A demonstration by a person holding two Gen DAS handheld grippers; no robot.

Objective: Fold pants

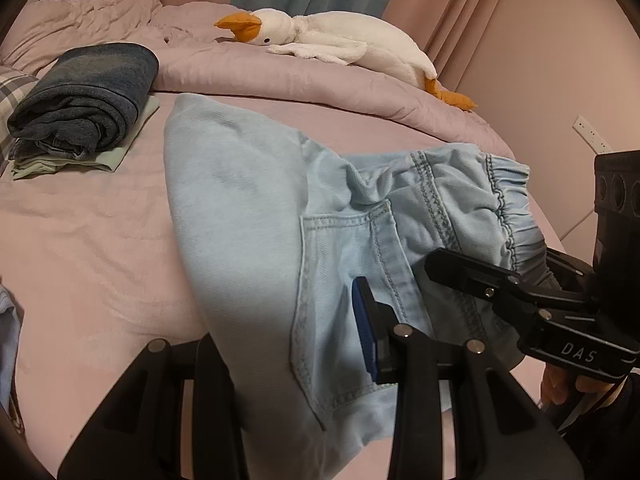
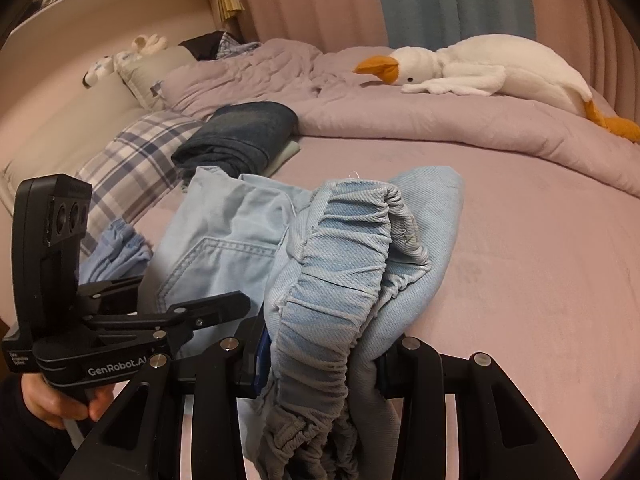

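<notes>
The right gripper (image 2: pixel 320 364) is pinching the elastic waistband (image 2: pixel 340 280); the left gripper (image 1: pixel 296 360) is clamping the light-blue pants (image 1: pixel 248 184) near the back pocket (image 1: pixel 340 280). Pants are lying half-folded on the bed (image 1: pixel 100 248); the next fold likely requires carrying both grips forward together.

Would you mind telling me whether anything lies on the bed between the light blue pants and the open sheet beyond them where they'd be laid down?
Nothing visible does. The light blue pants are clamped in both grippers, and the pink sheet beyond them is bare. The folded dark jeans lie off to the left and the plush goose sits on the far duvet.
</notes>
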